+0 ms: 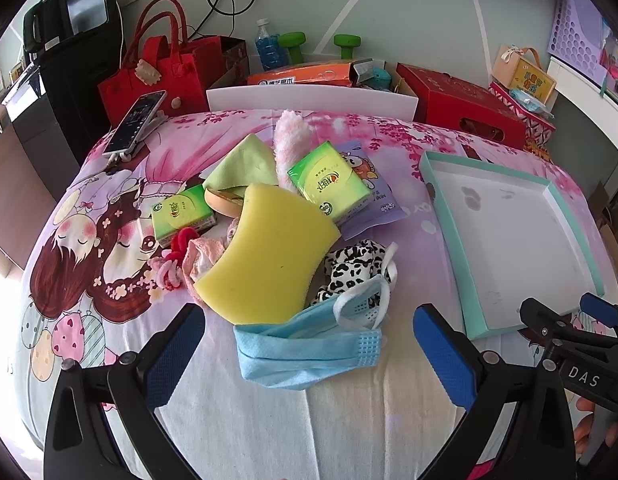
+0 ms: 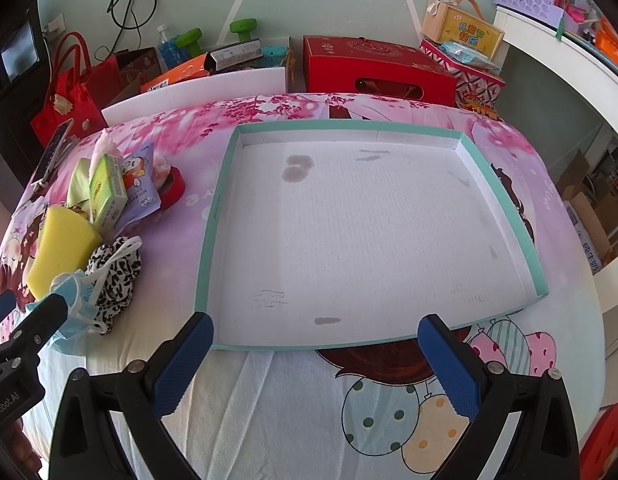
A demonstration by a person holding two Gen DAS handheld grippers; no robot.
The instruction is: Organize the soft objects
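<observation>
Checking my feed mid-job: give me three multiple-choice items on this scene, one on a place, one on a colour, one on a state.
1. Where is the blue face mask?
A. in the tray
B. at the pile's near edge, ahead of the left gripper
C. on the phone

2. The big sponge is:
A. yellow
B. red
C. black

3. The tray is:
A. full
B. lidded
C. empty

Answers: 1 B, it lies on the cloth between the open fingers. 2 A, plainly yellow. 3 C, only its stained white floor shows.
</observation>
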